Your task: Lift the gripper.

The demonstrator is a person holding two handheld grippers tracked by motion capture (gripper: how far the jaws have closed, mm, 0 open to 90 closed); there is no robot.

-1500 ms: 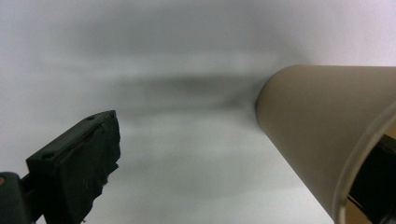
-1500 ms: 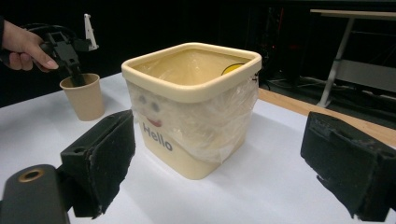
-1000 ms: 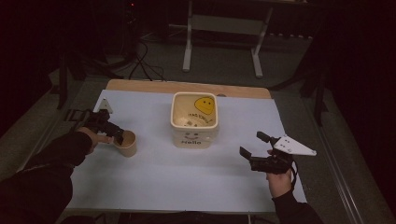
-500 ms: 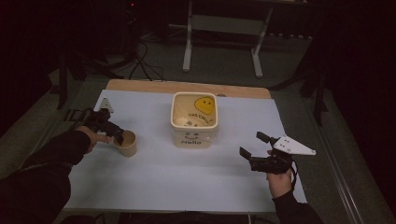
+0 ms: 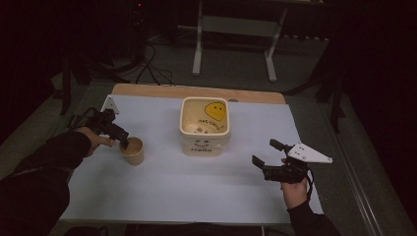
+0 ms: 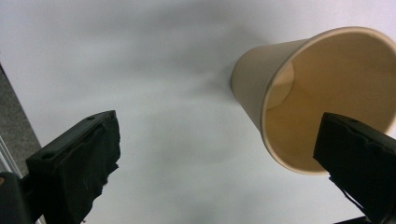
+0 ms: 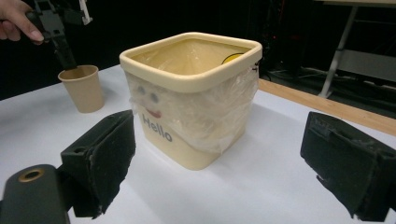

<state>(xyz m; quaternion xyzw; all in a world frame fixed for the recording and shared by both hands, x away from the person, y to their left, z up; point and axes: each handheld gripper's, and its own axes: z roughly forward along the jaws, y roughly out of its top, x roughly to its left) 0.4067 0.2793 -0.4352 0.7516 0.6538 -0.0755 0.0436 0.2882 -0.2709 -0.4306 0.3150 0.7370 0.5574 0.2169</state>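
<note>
A tan paper cup (image 5: pixel 133 151) stands upright on the white surface (image 5: pixel 196 196), left of the cream square bin (image 5: pixel 204 125) marked "Hello", mouth up and long axis vertical. The left hand-held gripper (image 5: pixel 123 141) hangs at the cup's far-left rim, spread wide; one jaw seems to overlap the rim, though contact is unclear. The right hand-held gripper (image 5: pixel 263 153) hovers near right, spread open, pointing toward the bin.

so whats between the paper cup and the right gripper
The cream bin with the Hello face stands roughly between the paper cup and the right gripper; otherwise just bare white table. The high view shows it, as does the right gripper view.
</note>
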